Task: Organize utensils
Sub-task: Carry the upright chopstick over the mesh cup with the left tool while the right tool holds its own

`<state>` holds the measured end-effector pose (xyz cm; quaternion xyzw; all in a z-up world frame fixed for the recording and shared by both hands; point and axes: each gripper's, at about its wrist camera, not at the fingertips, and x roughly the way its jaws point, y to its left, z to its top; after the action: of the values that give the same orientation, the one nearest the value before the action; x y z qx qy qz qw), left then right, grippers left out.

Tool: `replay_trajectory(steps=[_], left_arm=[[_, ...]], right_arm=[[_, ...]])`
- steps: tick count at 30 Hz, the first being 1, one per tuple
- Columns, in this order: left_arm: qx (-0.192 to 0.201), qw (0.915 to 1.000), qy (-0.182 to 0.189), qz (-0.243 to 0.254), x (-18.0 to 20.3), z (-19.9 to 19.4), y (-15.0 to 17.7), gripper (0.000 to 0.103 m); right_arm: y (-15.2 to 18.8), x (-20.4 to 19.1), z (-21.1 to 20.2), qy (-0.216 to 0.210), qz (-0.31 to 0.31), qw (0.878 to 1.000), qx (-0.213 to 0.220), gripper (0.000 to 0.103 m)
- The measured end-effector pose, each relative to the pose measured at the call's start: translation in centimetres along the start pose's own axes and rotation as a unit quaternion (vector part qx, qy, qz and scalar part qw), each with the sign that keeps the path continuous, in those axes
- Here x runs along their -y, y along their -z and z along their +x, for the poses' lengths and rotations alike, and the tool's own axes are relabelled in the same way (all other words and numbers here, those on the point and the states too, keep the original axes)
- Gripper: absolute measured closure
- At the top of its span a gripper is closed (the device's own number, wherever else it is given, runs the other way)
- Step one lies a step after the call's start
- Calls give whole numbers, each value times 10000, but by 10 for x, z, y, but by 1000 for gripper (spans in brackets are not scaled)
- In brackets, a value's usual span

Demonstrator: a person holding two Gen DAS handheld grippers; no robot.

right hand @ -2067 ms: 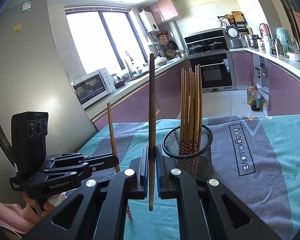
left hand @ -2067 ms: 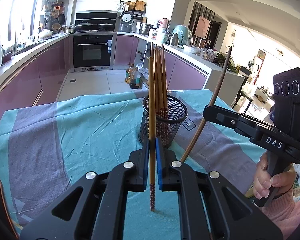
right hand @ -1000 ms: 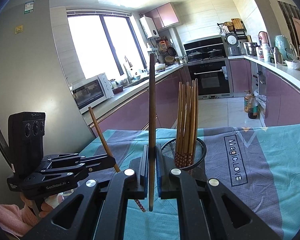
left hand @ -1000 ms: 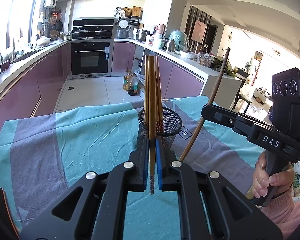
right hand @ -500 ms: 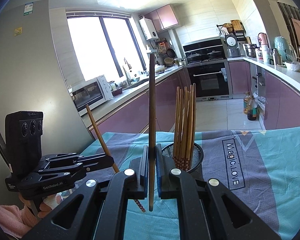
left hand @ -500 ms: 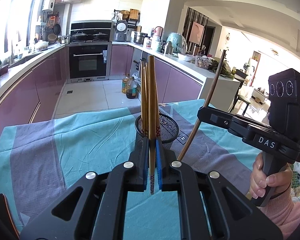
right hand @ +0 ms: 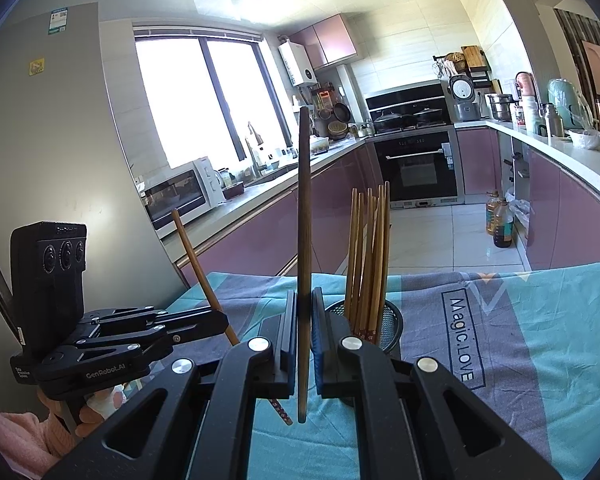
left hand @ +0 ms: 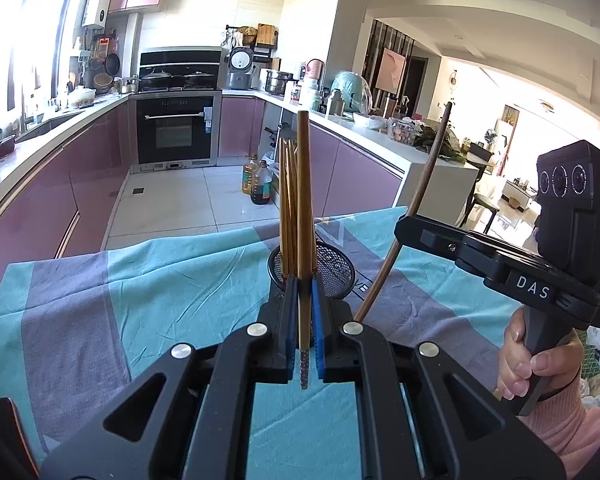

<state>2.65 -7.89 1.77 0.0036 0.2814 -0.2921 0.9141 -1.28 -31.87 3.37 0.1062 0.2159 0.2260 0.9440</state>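
My left gripper [left hand: 303,280] is shut on a light wooden chopstick [left hand: 302,200] with a patterned tip, held upright. Just behind it a black mesh holder [left hand: 334,270] stands on the teal and grey tablecloth [left hand: 160,280], with several chopsticks [left hand: 287,208] upright in it. My right gripper [right hand: 303,294] is shut on a dark brown chopstick [right hand: 304,220], also upright, with the mesh holder [right hand: 394,320] a little to its right. Each view also shows the other gripper [left hand: 404,232] [right hand: 220,322] with its stick slanting upwards, and a hand in a pink sleeve on the handle.
The table's far edge [left hand: 220,236] drops to a tiled kitchen floor with oil bottles [left hand: 258,184]. Purple cabinets, an oven [right hand: 416,168] and a microwave [right hand: 180,196] line the walls. A grey fridge [right hand: 60,140] stands close on the left. A dark curved object [left hand: 4,412] sits at the near left.
The mesh holder has grown smaller and sunk lower in both views, as both grippers drew up and back from it. Each gripper keeps its chopstick.
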Motion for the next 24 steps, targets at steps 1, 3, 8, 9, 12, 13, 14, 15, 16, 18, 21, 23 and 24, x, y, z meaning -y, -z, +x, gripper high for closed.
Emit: replay_trajectory(steps=[1, 3, 8, 9, 12, 13, 14, 15, 16, 18, 21, 23, 24], left_arm=[[11, 10000, -1, 9, 0, 0, -1, 96], [38, 10000, -6, 27, 0, -1, -3, 96], [99, 9999, -16, 49, 2, -3, -7, 96], [113, 9999, -19, 56, 2, -4, -7, 96], [145, 9999, -16, 75, 5, -5, -6, 96], [158, 9998, -15, 85, 6, -6, -7, 96], [170, 9998, -15, 92, 7, -6, -7, 96], [179, 9998, -15, 96, 7, -6, -8, 96], [192, 9998, -15, 101, 7, -7, -8, 96], [221, 9997, -22, 118, 7, -7, -12, 96], [278, 9995, -24, 135, 8, -10, -13, 96], [319, 9994, -36, 153, 9, -12, -14, 96], [333, 9993, -34, 157, 10, -11, -15, 96]], right_arm=[[-1, 0, 0, -1, -5, 10000, 8, 97], [-2, -1, 0, -5, -21, 10000, 25, 97], [-4, -2, -1, 0, -53, 10000, 54, 97], [-5, -2, -2, 4, -61, 10000, 61, 97], [-8, -2, -3, 6, -79, 9999, 86, 97], [-9, -3, -3, 7, -83, 9999, 97, 97], [-9, -3, -3, 9, -85, 9999, 103, 97], [-10, -3, -3, 15, -87, 9999, 111, 97], [-11, -3, -2, 18, -88, 9999, 118, 97], [-13, -4, -3, 20, -105, 9998, 139, 97], [-15, -6, -5, 30, -135, 9997, 176, 97], [-17, -5, -6, 34, -140, 9997, 201, 97], [-18, -5, -6, 35, -144, 9997, 214, 97]])
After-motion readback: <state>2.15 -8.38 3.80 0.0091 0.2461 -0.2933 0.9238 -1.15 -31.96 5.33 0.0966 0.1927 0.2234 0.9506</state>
